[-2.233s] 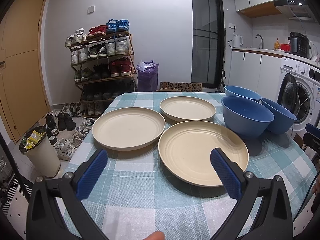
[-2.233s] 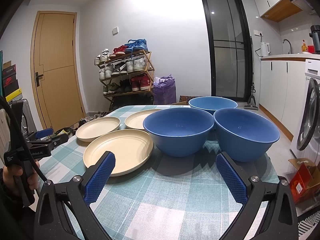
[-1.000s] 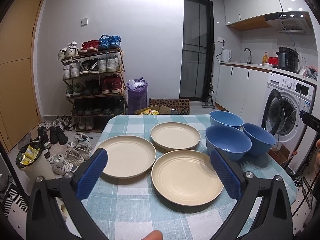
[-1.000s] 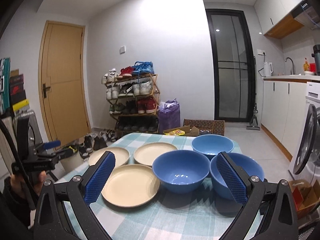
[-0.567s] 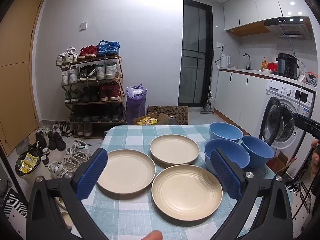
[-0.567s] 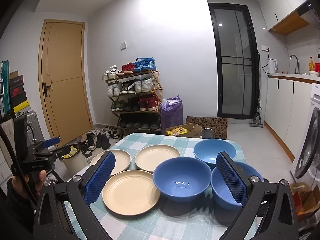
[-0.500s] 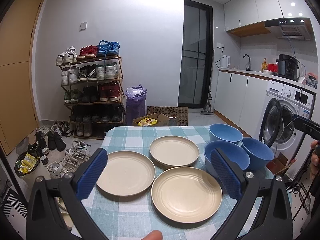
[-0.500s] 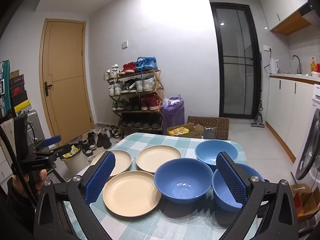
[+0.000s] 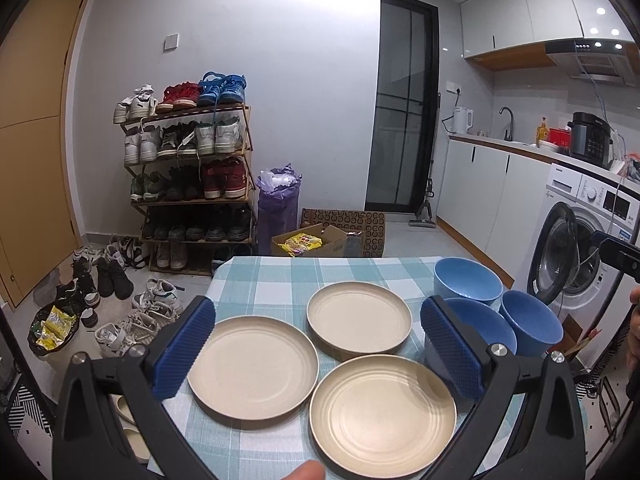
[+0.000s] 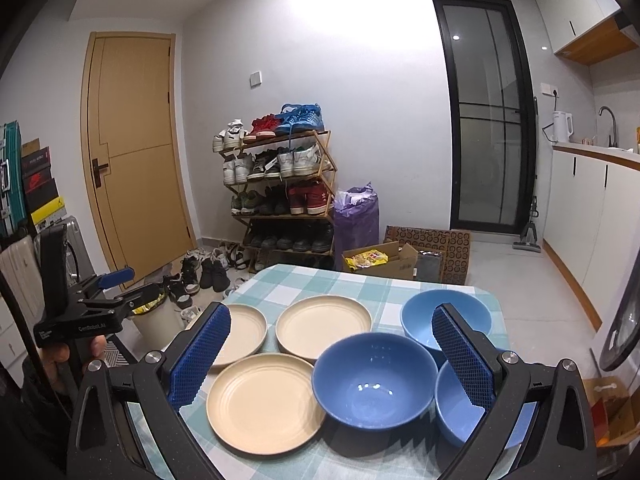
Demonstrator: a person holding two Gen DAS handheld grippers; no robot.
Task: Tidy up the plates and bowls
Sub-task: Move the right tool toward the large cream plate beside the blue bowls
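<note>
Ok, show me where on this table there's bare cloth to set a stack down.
Widest bare patch: the far strip of checked cloth, between the far plate and the table's far edge. A narrower strip lies in front of the near plate and middle bowl. The centre is crowded: plates nearly touching, bowls bunched on the right.

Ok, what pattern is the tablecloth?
The tablecloth is teal-and-white check, clearest in the right wrist view.
</note>
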